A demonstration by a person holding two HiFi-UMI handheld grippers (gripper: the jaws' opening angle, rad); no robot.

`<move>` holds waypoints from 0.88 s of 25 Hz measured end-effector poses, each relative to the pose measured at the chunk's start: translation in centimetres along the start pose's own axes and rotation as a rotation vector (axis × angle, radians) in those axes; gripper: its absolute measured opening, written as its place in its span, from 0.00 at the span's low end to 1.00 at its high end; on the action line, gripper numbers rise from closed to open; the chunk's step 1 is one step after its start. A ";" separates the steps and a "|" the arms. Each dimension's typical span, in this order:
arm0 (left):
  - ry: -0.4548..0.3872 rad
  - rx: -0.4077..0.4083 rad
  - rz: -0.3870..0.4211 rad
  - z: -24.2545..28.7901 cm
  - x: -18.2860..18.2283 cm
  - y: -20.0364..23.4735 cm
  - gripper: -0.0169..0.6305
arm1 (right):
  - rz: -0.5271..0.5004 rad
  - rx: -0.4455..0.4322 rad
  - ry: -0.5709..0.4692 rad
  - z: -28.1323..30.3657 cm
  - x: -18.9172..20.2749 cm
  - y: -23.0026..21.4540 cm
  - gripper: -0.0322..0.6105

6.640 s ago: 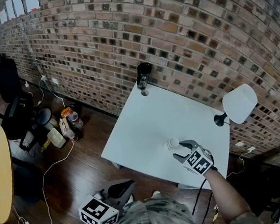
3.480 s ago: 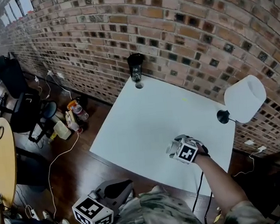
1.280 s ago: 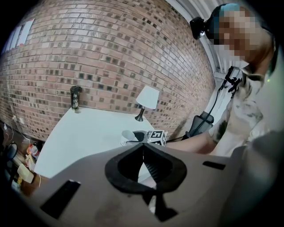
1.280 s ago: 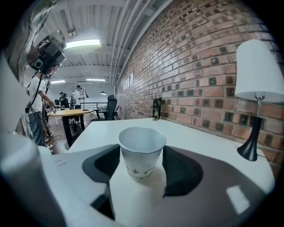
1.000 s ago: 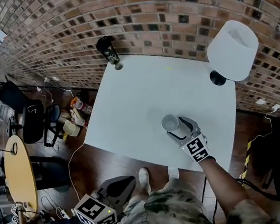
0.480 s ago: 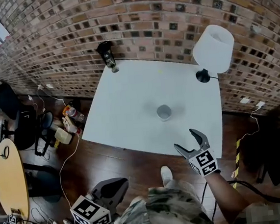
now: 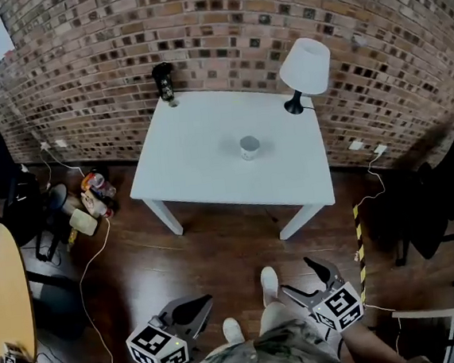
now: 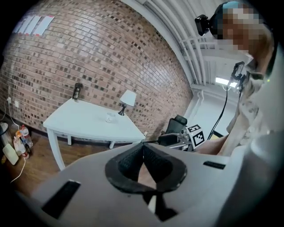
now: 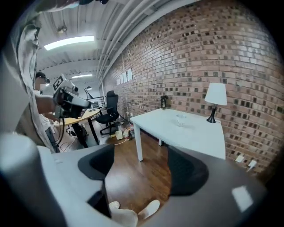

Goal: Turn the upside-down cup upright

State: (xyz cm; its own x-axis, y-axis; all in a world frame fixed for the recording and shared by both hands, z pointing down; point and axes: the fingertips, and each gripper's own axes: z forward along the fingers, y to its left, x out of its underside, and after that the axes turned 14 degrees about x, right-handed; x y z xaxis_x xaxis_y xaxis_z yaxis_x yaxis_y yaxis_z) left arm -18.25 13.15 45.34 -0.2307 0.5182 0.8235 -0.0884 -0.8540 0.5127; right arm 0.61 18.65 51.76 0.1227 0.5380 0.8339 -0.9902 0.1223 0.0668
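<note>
Two-handed, holding left tongs (image 7: 205, 300) pressed together and right tongs (image 7: 298, 277) spread wide, both empty, low over floor (image 7: 218, 253), well apart from worktop (image 7: 200, 151). Facing cup (image 7: 248, 146) standing upright, mouth up, near worktop's middle, lamp (image 7: 305, 67) beyond.

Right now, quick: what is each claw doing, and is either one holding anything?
Left claw: closed, holding nothing.
Right claw: open, holding nothing; the cup stands far from it.
</note>
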 end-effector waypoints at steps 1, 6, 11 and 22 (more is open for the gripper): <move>-0.002 0.006 0.000 -0.6 0.6 -1.1 0.04 | -0.001 -0.005 -0.003 -1.6 0.0 1.0 0.63; -0.017 0.023 0.006 -1.4 3.2 -5.3 0.04 | -0.034 -0.019 -0.044 -7.4 -0.5 4.1 0.63; 0.001 0.032 0.034 0.8 5.6 -10.8 0.04 | -0.041 -0.047 -0.075 -14.6 1.3 4.8 0.63; 0.006 0.074 0.091 10.1 8.1 -26.3 0.04 | -0.035 -0.042 -0.108 -29.4 7.4 0.5 0.61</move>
State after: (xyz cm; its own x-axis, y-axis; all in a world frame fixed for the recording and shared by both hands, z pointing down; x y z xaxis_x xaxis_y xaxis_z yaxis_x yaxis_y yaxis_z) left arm -7.97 40.25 41.03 -0.2404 0.4382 0.8661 0.0046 -0.8918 0.4524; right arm 2.98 47.18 41.87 0.1466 0.4398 0.8860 -0.9816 0.1757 0.0752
